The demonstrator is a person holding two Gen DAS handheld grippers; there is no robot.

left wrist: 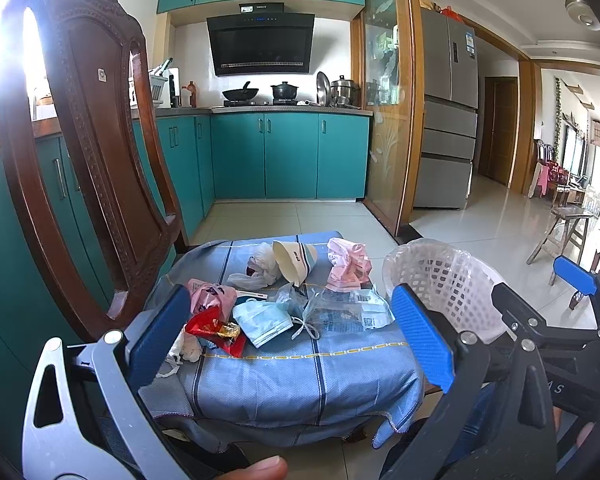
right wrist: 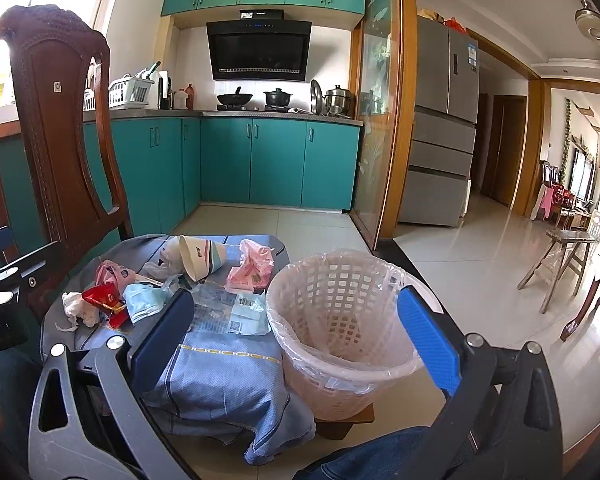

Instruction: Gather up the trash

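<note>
Trash lies on a small table under a blue cloth: a red wrapper, a blue face mask, a tipped paper cup, a pink bag, clear plastic packaging and white tissue. A pink lined basket stands at the table's right. My left gripper is open and empty, above the near trash. My right gripper is open and empty, spanning the basket's near left rim; it also shows in the left wrist view.
A carved wooden chair stands left of the table. Teal kitchen cabinets are behind, with a glass sliding door and fridge to the right. A wooden stool stands on the tiled floor at right.
</note>
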